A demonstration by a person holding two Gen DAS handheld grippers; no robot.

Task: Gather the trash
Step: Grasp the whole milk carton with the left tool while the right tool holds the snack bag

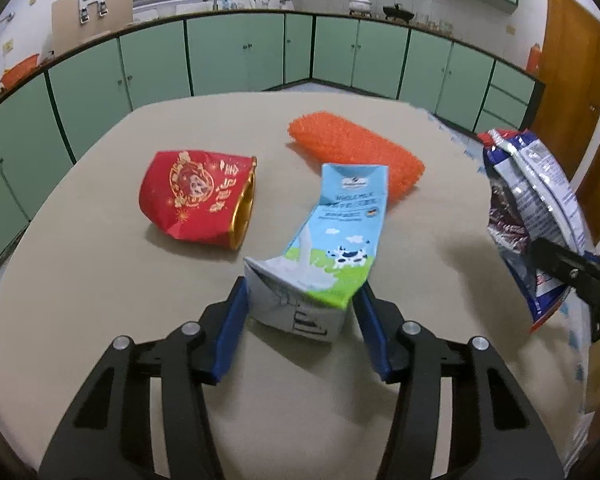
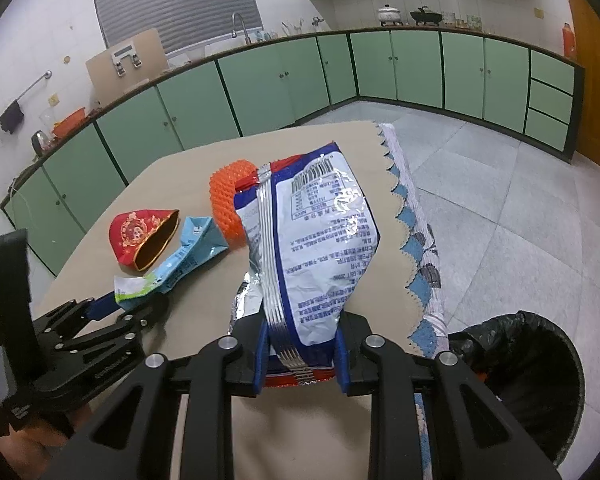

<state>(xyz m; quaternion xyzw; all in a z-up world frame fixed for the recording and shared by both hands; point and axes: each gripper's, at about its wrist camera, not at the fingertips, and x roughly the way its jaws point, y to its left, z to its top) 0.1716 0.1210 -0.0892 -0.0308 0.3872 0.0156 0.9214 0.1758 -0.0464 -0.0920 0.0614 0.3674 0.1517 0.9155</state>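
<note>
Foil crackled as our right gripper (image 2: 300, 354) clamped the snack bag (image 2: 312, 240) above the table (image 2: 332, 432), near the bin (image 2: 540, 380). Our left gripper (image 1: 300, 304) straddled the milk carton (image 1: 324, 248), seemingly not yet squeezing. We judged it wise to close gently around its base.

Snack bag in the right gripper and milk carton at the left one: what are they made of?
Snack bag: apparently thin plastic film with foil lining; glossy, crinkled, silver inside at the torn edge. Milk carton: likely coated paperboard; matte print, sharp folded creases, flattened body.
</note>
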